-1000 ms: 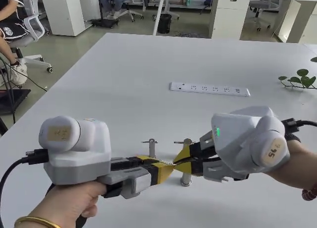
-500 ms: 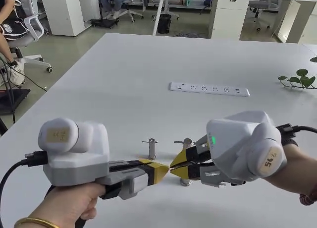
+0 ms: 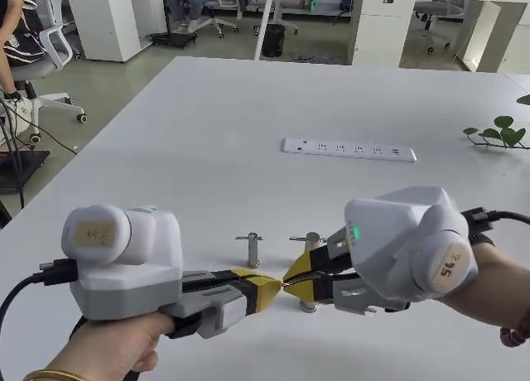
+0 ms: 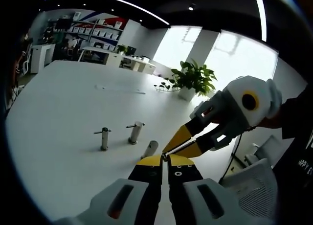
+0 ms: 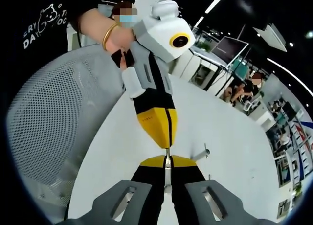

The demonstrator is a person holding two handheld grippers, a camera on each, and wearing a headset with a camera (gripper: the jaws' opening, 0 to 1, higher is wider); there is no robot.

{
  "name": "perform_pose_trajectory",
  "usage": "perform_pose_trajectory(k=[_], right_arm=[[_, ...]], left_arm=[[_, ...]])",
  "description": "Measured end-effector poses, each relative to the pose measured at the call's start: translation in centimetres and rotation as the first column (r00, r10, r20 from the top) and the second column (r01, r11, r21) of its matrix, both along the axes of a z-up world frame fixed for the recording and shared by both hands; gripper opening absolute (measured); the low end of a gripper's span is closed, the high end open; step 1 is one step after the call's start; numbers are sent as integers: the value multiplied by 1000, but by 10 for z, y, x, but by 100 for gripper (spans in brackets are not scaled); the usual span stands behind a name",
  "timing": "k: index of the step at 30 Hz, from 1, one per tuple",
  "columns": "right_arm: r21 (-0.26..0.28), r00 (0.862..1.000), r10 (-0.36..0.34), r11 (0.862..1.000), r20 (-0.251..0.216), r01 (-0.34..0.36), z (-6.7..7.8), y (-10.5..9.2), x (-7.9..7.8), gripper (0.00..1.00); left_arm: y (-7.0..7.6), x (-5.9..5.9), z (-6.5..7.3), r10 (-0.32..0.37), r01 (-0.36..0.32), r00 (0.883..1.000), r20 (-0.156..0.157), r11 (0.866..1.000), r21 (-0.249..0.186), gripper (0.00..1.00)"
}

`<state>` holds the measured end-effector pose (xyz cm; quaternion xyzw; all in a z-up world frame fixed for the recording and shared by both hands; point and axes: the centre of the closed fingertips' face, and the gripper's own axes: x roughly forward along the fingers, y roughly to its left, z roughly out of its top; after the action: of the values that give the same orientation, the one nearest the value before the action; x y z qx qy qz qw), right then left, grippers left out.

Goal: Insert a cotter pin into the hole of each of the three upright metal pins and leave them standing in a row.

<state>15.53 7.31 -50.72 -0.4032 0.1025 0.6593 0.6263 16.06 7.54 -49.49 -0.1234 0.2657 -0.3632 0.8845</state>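
Silver thin cotter pin [image 5: 167, 152] is pinched between the closed yellow-tipped left hand-held gripper [image 4: 164, 159] and right hand-held gripper [image 5: 167, 161], just beside the bare upright metal pin [image 4: 150, 149]; level it with the hole before pushing.

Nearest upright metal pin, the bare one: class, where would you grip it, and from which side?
Take the nearest metal pin low on its round shaft, probably from the near side: it stands upright, its top must stay free, and the two fitted pins stand beyond it.
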Motion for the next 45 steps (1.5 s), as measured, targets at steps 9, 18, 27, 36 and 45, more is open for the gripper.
perform_pose_trajectory(k=[9, 18, 27, 36, 45], right_arm=[[44, 966, -123, 990, -228, 136, -5, -6, -2, 3], [73, 849, -181, 966, -497, 249, -6, -11, -10, 9], [88, 755, -167, 954, -634, 285, -10, -18, -18, 12], [89, 729, -123, 965, -673, 245, -12, -22, -35, 11], [100, 728, -82, 974, -681, 203, -10, -20, -47, 3]], left_arm=[[0, -5, 0, -33, 31, 999, 44, 999, 42, 0], [1, -15, -3, -97, 92, 993, 74, 993, 76, 0], [-7, -28, 1, -187, 181, 976, 114, 982, 57, 0], [-17, -38, 6, -252, 249, 955, 156, 968, 42, 0], [-21, -46, 10, -282, 283, 942, 181, 959, 21, 0]])
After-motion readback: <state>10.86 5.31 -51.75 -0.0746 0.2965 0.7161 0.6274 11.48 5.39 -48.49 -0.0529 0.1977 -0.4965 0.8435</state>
